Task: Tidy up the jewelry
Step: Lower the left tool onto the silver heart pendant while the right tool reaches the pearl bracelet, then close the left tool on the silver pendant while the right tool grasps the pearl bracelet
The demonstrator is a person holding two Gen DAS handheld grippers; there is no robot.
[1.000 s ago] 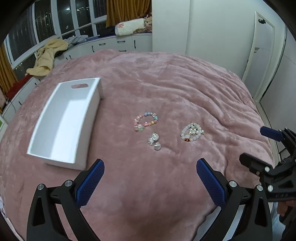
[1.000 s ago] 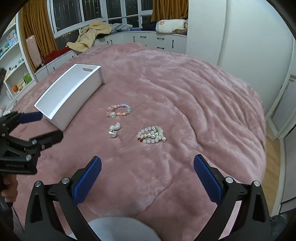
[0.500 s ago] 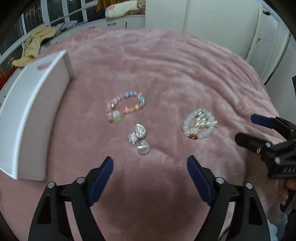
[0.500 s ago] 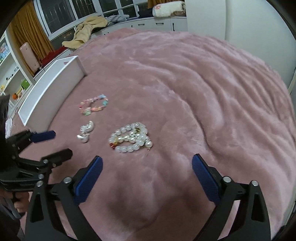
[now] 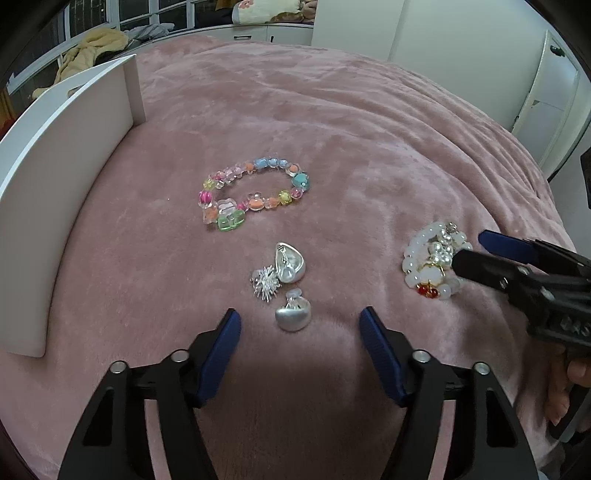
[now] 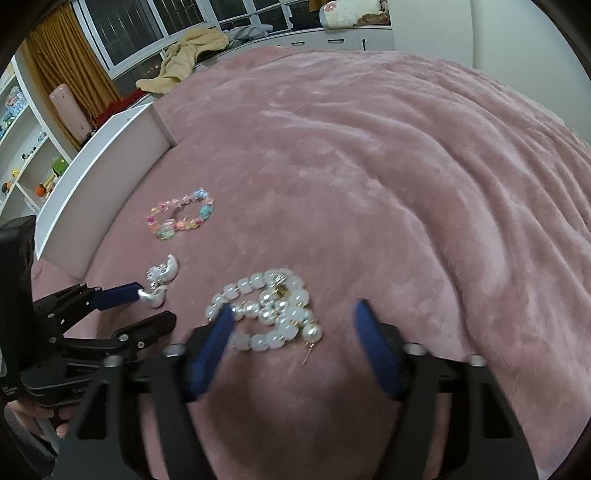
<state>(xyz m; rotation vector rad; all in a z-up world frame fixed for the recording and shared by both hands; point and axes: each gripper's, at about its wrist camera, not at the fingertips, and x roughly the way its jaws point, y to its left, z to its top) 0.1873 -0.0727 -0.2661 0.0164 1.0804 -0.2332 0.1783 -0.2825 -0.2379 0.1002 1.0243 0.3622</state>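
Pretty clearly a bedroom at home. Everything sat on a big bed (image 6: 388, 155) with a fuzzy pink blanket, there were dark windows (image 6: 147, 22) with mustard curtains (image 6: 66, 74), low white cabinets (image 6: 332, 40) under them, and open shelves (image 6: 22, 158) with knick-knacks.

a pink bed (image 5: 369, 122) bears a white tray (image 5: 55, 177), two bracelets (image 5: 255, 192) and silver earrings (image 5: 284, 284).

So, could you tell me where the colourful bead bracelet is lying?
In the left wrist view the colourful bead bracelet lies mid-frame on the pink blanket, right of the white box, beyond the silver earrings.
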